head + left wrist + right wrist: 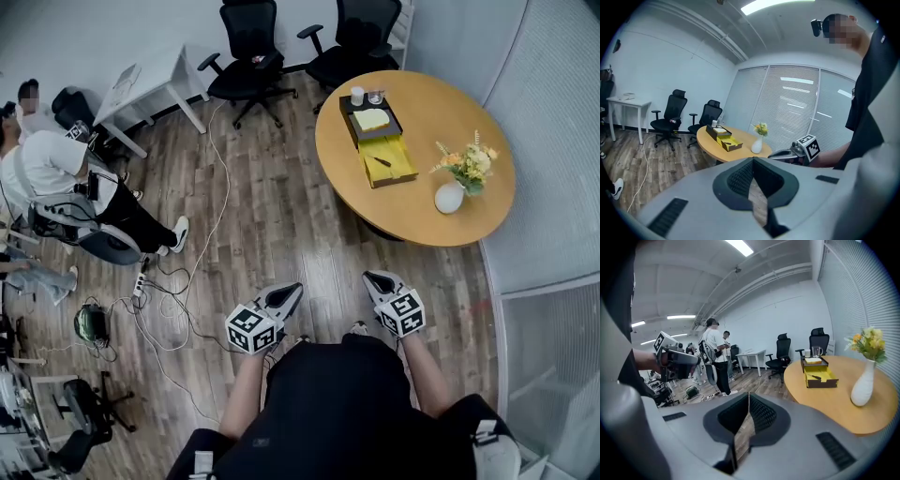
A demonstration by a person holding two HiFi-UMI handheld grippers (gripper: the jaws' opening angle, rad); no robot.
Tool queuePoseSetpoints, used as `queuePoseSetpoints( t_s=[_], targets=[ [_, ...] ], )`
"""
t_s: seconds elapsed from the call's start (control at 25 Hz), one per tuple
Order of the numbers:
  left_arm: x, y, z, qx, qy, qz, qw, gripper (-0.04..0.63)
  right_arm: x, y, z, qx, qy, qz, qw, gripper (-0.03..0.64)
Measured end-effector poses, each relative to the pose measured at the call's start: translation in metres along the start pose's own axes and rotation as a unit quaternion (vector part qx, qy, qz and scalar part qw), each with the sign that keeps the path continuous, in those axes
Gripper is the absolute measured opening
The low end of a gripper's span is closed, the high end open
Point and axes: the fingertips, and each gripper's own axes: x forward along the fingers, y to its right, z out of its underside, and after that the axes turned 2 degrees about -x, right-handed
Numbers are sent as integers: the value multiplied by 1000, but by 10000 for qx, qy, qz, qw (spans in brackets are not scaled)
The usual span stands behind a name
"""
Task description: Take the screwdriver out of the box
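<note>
Screwdriver [382,161] seemingly lies in yellow box [401,170], untouched.

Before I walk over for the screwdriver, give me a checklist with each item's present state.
1. Screwdriver visible in box: ok, it lies inside on the yellow floor.
2. Left gripper and right gripper empty: ok, nothing between either pair of jaws.
3. Jaws apart for a grasp: not ok, both pairs are together.
4. Table within reach: not ok, it looks well ahead across the floor.
5. Vase apart from box: ok.
</note>
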Motion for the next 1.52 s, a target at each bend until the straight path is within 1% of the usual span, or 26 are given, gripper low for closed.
queuePoseSetpoints(
  t_s=[0.12, 0.2, 0.4, 0.6, 0.76, 0.88, 1.12, 1.28, 1.52],
  targets=[
    [15, 9, 1, -18, -7, -63, 10000, 6, -9, 15, 2, -16, 16, -60, 10000, 8],
    [27, 16, 1, -10, -44, -30, 10000, 6, -18, 25, 5, 3, 14, -27, 10000, 8],
    [51, 34, -5, 120, -137, 190, 9997, 6, -38, 45, 13, 165, -6, 185, 9997, 8],
    [67, 33, -11, 135, -201, 390, 9989, 6, -45, 57, 14, 300, -12, 412, 9987, 8],
    [81, 17, -13, 69, -265, 596, 9979, 6, -41, 64, 12, 367, -49, 633, 9973, 8],
    [94, 3, -19, 47, -329, 834, 9960, 6, -36, 72, 11, 452, -140, 856, 9952, 8],
    [124, -32, -49, 151, -418, 1310, 9904, 6, -18, 87, -12, 457, -185, 1278, 9906, 8],
    [141, -55, -71, 225, -430, 1530, 9870, 6, -3, 98, -27, 493, -187, 1504, 9872, 8],
    [153, -89, -83, 191, -481, 1775, 9828, 6, 23, 107, -40, 561, -157, 1785, 9822, 8]
  ],
)
